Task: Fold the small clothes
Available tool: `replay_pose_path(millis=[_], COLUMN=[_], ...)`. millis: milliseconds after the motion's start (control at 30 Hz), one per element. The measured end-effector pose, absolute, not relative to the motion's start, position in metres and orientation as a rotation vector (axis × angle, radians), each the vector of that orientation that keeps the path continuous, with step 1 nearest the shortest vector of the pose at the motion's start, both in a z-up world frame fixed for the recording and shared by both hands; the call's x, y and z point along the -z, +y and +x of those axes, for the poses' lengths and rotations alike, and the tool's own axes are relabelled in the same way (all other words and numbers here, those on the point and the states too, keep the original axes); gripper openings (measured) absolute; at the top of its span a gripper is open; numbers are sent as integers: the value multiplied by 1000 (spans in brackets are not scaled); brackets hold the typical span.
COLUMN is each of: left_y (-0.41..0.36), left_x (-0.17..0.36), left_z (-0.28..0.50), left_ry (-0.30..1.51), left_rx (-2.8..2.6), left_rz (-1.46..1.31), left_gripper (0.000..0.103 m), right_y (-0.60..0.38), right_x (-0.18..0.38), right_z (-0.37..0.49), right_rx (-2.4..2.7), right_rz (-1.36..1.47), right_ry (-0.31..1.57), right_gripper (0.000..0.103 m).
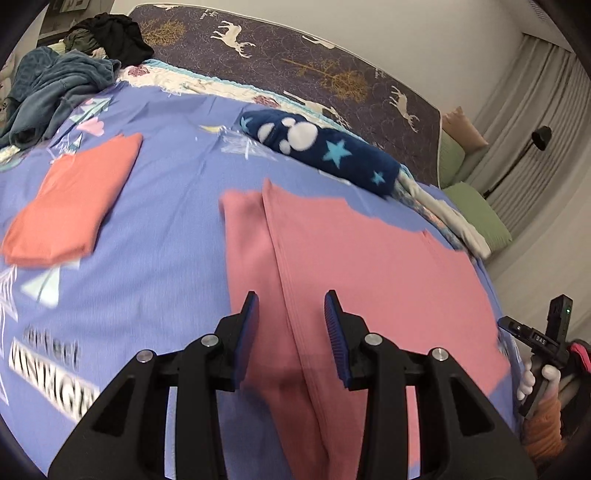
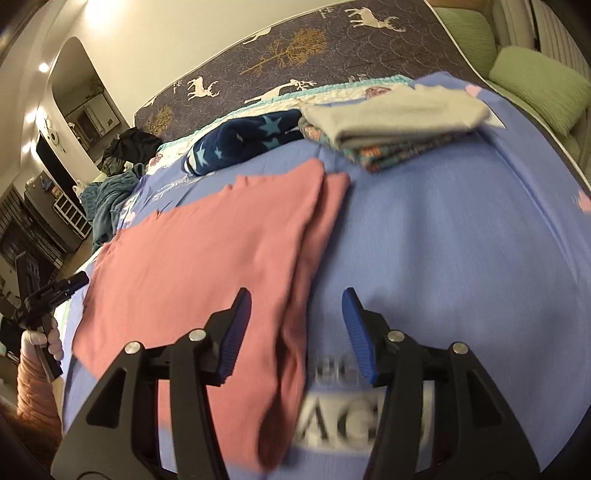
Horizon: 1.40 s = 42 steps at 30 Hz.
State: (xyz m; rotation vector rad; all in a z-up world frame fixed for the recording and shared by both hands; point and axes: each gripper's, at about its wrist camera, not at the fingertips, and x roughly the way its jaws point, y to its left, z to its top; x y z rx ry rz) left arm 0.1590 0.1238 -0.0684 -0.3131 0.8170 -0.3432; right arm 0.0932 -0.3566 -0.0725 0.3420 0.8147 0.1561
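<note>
Both views are lit by soft, warm indoor light. In the right wrist view, recessed ceiling lights glare white at upper left and wash the wall beside them. Shadows on the bed sheet are faint and diffuse. Motion blur smears the printed lettering and the edges of the pink garment in the left wrist view; the same lettering is streaked in the right. Fisheye distortion bows the bed into a dome, and dark vignetting fills the frame corners.
</note>
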Motion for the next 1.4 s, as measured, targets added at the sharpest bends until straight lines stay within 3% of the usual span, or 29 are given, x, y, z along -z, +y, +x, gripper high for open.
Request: replay_pose_path(millis=[533, 633, 767, 1067, 1267, 1300, 1333, 1367, 1400], left_y=[120, 122, 126, 131, 127, 126, 124, 124, 125], left_x=[83, 91, 97, 108, 116, 116, 117, 117, 122], left_z=[65, 57, 52, 52, 79, 82, 84, 86, 88], left_ry=[887, 914, 915, 931, 870, 864, 862, 867, 892], left_rx=[398, 406, 415, 500, 513, 502, 487, 486, 504], left_rz=[-305, -342, -398, -569, -655, -655, -658, -667, -712], left_gripper=[38, 51, 53, 55, 54, 49, 36, 23, 5], right_y=[-354, -346, -337, -344, -345, -344, -342, -340, -338], right_x=[94, 96, 98, 103, 110, 110, 109, 109, 109], right_z=[1, 2, 7, 6, 34, 41, 46, 49, 51], right_rx=[-227, -275, -294, -309, -322, -314, -307, -294, -260], right_rz=[541, 555, 552, 674, 758, 767, 765, 758, 753], right_ry=[837, 849, 856, 866, 845, 839, 837, 838, 845], right_gripper=[53, 53, 59, 60, 66, 66, 64, 42, 8])
